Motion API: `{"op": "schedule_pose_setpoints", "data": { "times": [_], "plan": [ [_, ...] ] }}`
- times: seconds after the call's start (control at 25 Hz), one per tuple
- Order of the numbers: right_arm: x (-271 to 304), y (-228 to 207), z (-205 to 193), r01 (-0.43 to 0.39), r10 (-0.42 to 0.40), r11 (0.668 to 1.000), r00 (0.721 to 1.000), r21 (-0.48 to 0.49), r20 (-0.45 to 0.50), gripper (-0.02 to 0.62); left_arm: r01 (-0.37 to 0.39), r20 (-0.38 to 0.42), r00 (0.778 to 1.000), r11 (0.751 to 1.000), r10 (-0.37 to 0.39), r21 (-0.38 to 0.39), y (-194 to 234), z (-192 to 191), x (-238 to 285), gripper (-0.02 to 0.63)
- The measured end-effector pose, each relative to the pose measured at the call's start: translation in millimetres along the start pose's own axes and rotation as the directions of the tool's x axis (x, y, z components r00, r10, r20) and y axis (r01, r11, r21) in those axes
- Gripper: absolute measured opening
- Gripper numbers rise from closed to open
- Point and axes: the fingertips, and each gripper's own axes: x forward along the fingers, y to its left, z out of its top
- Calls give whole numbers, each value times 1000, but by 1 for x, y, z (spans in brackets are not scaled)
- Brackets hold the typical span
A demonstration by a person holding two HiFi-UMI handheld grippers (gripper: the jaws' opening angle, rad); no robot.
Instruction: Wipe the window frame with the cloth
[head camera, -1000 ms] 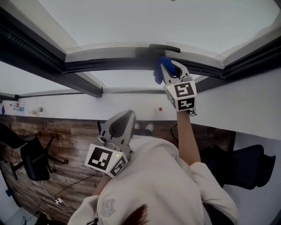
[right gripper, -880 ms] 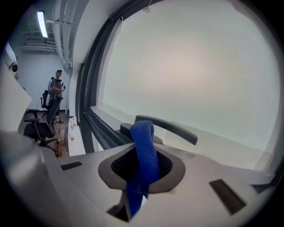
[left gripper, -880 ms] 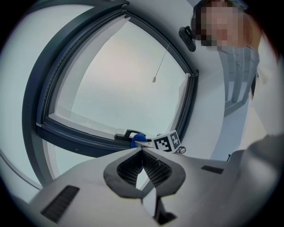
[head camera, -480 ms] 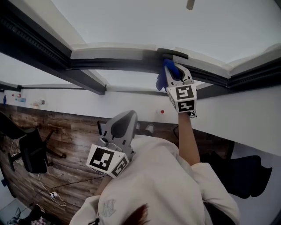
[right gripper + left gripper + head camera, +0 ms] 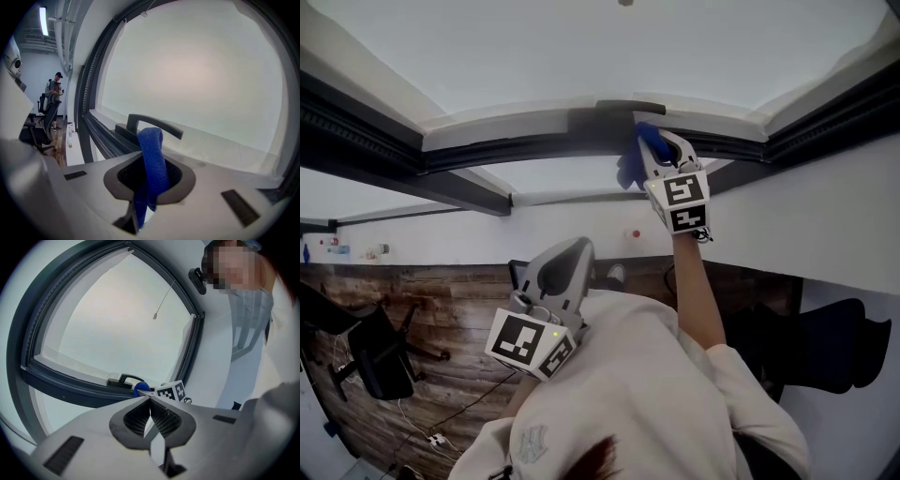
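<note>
- The right gripper pinches the blue cloth, whose free end stands up past its jaws at the far window frame, beside the handle.
- The left gripper is held low and near, jaws pressed together on nothing.

The cloth is blue and soft-looking. It is a long folded strip, pinched between the jaws of the right gripper. Its top end sticks up past the jaw tips, and its other end hangs down behind them. The window frame is dark grey with long grooves. It runs just ahead of the jaws, and its black handle sits right behind the cloth's top.
</note>
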Motion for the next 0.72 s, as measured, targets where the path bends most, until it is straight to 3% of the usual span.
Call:
{"op": "schedule_pose_setpoints", "data": {
  "times": [0.72],
  "plan": [
    [-18, -35, -16, 98, -98, 993, 995, 70, -9, 52, 67, -23, 998, 998, -67, 21, -3, 6, 14, 9]
  ]
}}
